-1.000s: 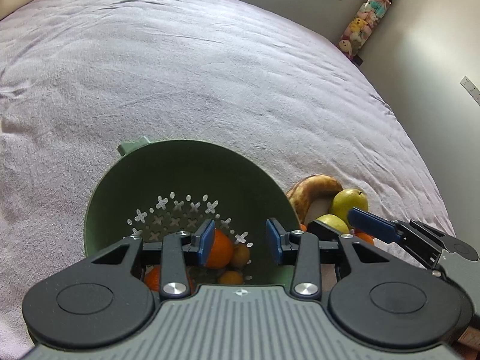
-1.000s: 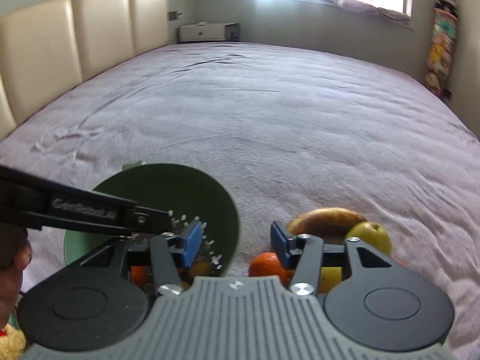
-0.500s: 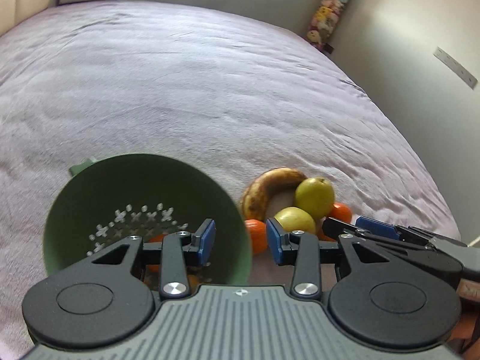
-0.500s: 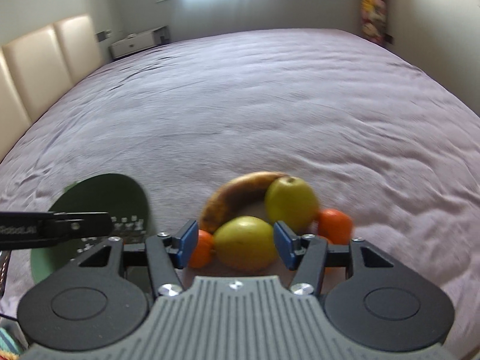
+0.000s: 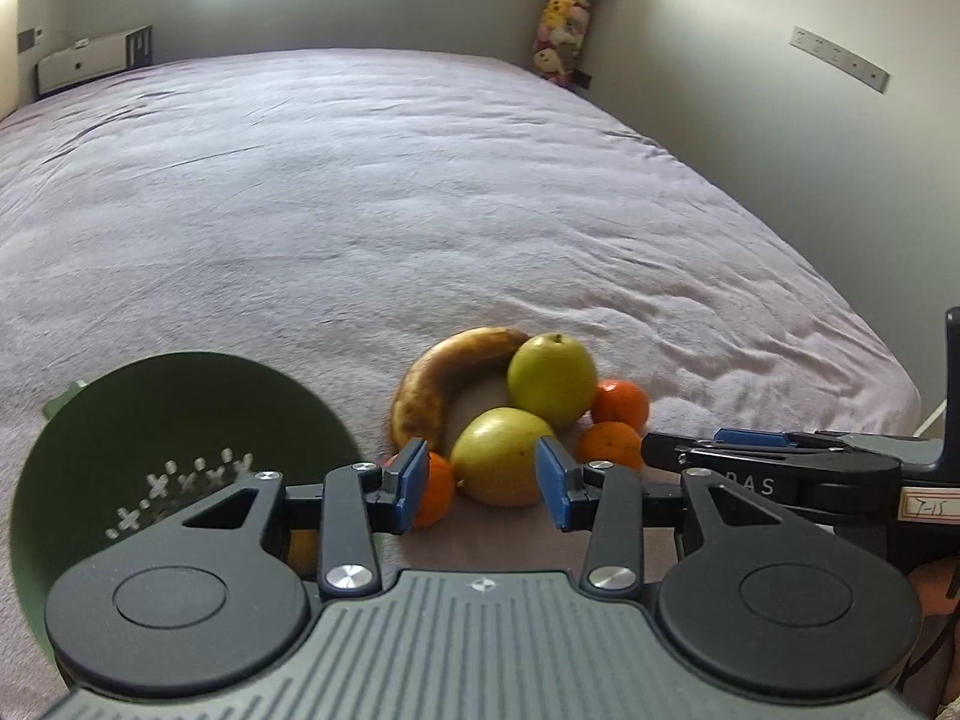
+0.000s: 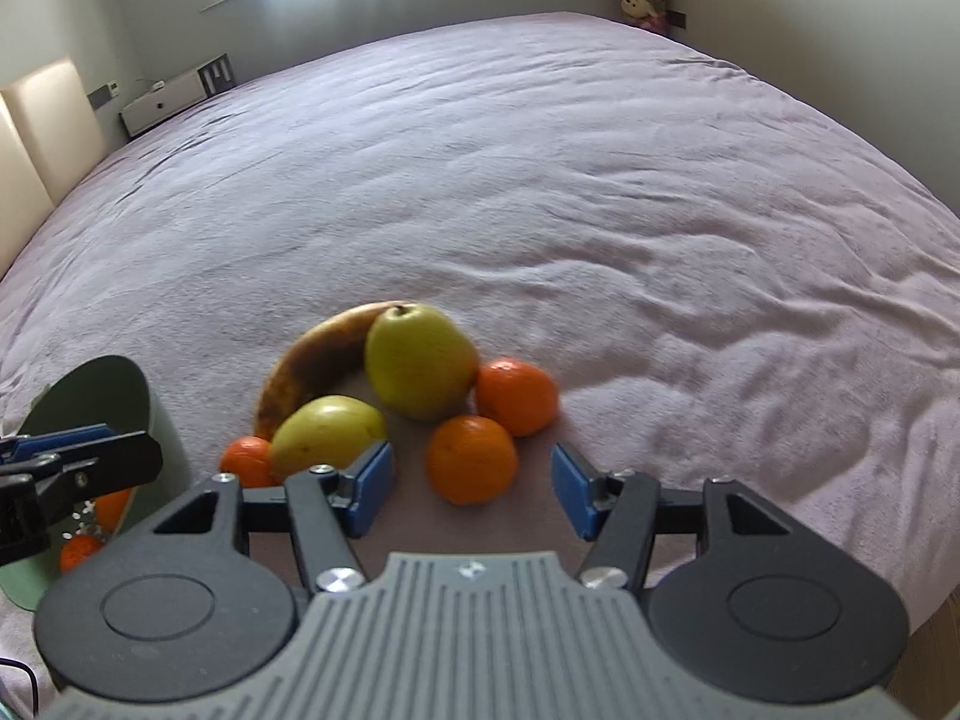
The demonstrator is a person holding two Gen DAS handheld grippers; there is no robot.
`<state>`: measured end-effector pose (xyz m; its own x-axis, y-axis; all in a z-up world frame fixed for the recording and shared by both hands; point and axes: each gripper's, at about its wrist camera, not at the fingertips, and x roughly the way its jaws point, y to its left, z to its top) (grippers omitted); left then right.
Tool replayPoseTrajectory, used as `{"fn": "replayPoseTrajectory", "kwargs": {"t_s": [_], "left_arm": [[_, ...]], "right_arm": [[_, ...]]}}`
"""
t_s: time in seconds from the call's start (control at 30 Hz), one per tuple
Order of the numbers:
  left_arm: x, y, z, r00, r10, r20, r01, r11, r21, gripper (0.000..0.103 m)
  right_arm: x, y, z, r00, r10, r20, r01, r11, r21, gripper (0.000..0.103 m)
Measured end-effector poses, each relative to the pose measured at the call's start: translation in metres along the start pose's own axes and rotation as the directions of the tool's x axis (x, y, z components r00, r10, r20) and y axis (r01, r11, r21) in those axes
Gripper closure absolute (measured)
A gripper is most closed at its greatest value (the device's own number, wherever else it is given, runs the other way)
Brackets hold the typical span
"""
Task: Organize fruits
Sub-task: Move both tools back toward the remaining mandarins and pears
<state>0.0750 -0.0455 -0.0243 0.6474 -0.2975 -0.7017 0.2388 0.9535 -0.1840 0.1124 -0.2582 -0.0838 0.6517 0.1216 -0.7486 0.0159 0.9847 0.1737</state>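
A pile of fruit lies on the purple bed cover: a brown-spotted banana [image 5: 444, 378], a green apple [image 5: 552, 381], a yellow-green pear [image 5: 501, 462] and three oranges. My left gripper [image 5: 483, 483] hangs over the pear, its jaws opening; the pear shows between the blue pads, which do not press it. My right gripper [image 6: 474, 483] is open around the nearest orange [image 6: 471, 459], with gaps on both sides. The green colander [image 5: 180, 450] stands left of the pile with oranges [image 6: 78, 552] in it.
The bed cover [image 5: 420, 210] stretches far beyond the fruit. The bed's right edge [image 5: 888, 384] runs close to the pile, along a grey wall. A low white cabinet [image 5: 90, 63] and a column of plush toys [image 5: 564, 18] stand at the far end.
Both grippers have swung right, from over the colander to the fruit pile. The right jaws have widened and now frame an orange; the left gripper now frames the pear.
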Motion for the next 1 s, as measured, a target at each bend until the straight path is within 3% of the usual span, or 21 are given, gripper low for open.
{"fn": "replayPoseTrajectory", "kwargs": {"t_s": [0.3, 0.53, 0.77, 1.0], "left_arm": [[0.015, -0.005, -0.003, 1.000, -0.021, 0.000, 0.021, 1.000, 0.022, 0.054], [0.029, -0.022, -0.012, 1.000, 0.009, -0.021, -0.005, 0.990, 0.142, 0.051], [0.045, -0.043, -0.021, 0.998, 0.066, -0.018, -0.057, 0.952, 0.301, 0.035], [0.064, -0.056, -0.021, 0.993, 0.118, -0.025, -0.097, 0.903, 0.419, 0.029]], "right_arm": [[0.007, -0.008, 0.000, 1.000, -0.013, 0.007, 0.013, 1.000, -0.014, 0.046], [0.015, -0.010, 0.001, 1.000, 0.010, -0.012, -0.010, 1.000, -0.002, 0.047], [0.027, -0.013, 0.000, 0.997, 0.060, -0.042, -0.057, 0.997, 0.058, 0.048], [0.039, -0.019, 0.001, 0.993, 0.093, -0.076, -0.082, 0.987, 0.137, 0.048]]}}
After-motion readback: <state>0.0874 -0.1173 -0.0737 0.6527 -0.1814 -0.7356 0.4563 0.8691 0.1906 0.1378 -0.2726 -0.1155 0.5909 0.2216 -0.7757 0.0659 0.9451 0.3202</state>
